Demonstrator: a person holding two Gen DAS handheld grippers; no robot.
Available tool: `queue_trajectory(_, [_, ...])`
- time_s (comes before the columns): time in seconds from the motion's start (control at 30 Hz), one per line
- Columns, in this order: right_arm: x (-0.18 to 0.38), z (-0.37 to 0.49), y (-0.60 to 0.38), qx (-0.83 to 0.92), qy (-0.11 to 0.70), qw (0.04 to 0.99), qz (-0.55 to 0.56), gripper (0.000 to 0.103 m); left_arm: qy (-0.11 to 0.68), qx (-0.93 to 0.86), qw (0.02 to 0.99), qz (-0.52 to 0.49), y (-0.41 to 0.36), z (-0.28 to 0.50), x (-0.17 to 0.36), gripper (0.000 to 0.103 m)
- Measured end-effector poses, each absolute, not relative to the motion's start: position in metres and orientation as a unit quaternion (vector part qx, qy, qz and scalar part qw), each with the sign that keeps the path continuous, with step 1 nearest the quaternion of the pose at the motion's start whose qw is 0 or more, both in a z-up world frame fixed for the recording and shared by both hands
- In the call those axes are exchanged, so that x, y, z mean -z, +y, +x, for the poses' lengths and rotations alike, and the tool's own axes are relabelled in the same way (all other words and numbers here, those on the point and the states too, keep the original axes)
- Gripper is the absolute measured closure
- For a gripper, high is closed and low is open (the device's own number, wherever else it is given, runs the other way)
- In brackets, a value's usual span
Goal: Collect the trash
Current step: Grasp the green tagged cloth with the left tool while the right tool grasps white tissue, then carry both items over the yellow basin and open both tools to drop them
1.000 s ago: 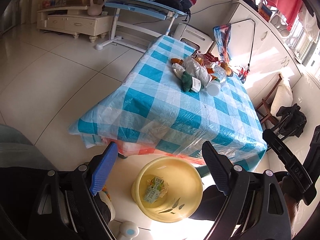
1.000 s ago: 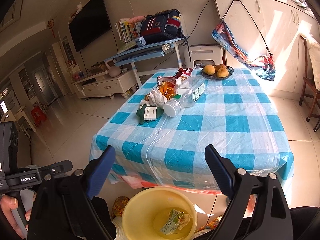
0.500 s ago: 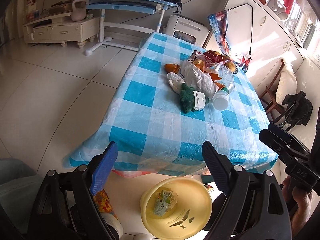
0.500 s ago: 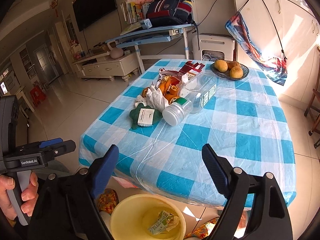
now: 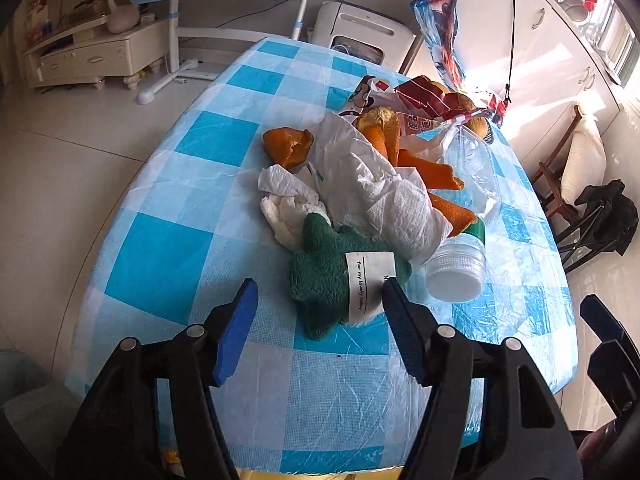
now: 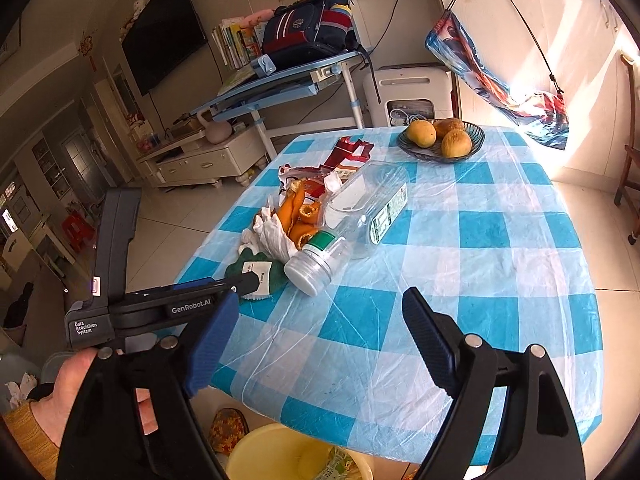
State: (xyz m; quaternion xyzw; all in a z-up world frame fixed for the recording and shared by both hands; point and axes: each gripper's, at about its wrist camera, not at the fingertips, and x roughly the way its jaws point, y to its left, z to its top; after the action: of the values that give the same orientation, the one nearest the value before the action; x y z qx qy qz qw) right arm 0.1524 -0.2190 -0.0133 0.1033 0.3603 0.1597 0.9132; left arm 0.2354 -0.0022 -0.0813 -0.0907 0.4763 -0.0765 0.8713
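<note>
Our left gripper (image 5: pixel 316 300) has swung in from the yellow bin (image 6: pixel 280 456) and its jaws have just been narrowing around the green cloth (image 5: pixel 336 276) beside the bottle (image 5: pixel 460 264), not yet pinching, while our right gripper (image 6: pixel 320 332) hangs open, so pickup looks imminent.

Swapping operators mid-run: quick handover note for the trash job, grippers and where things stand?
Left gripper: jaws have just been closing, still apart, around the near end of the green cloth with the paper label; not pressing on it yet.
Right gripper: open, empty, over the table's near edge.
On the checked tablecloth: green cloth, crumpled tissue, orange peels, clear plastic bottle lying on its side, red snack wrapper.
Done: one wrapper in the yellow bin below the near edge.
Left: grip the cloth, bin it, then the rest of the pile. Fruit bowl likely stays.
</note>
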Motion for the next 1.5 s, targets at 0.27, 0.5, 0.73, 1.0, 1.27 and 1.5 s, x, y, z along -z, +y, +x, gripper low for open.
queue_trajectory(0.27, [0.001, 0.174, -0.200, -0.181, 0.341, 0.922, 0.036, 0.022, 0.483, 0.120, 0.861, -0.105, 0.010, 0.224, 0.075, 0.091])
queue_trajectory(0.5, [-0.002, 0.208, -0.149, -0.239, 0.335, 0.910, -0.057, 0.027, 0.500, 0.112, 0.849, -0.130, 0.052, 0.192, 0.074, 0.092])
queue_trajectory(0.73, [0.027, 0.246, -0.105, -0.237, 0.368, 0.887, -0.145, 0.037, 0.501, 0.095, 0.853, -0.115, 0.062, 0.190, 0.081, 0.071])
queue_trajectory(1.0, [0.053, 0.258, -0.102, -0.241, 0.405, 0.868, -0.158, 0.088, 0.479, 0.083, 0.865, -0.128, 0.061, 0.205, 0.083, 0.055])
queue_trajectory(1.27, [0.031, 0.240, -0.122, -0.249, 0.384, 0.884, -0.095, 0.094, 0.466, 0.102, 0.866, -0.148, 0.061, 0.201, 0.080, 0.085])
queue_trajectory(1.5, [0.011, 0.214, -0.133, -0.266, 0.369, 0.889, -0.054, 0.094, 0.439, 0.113, 0.880, -0.142, 0.061, 0.186, 0.066, 0.085])
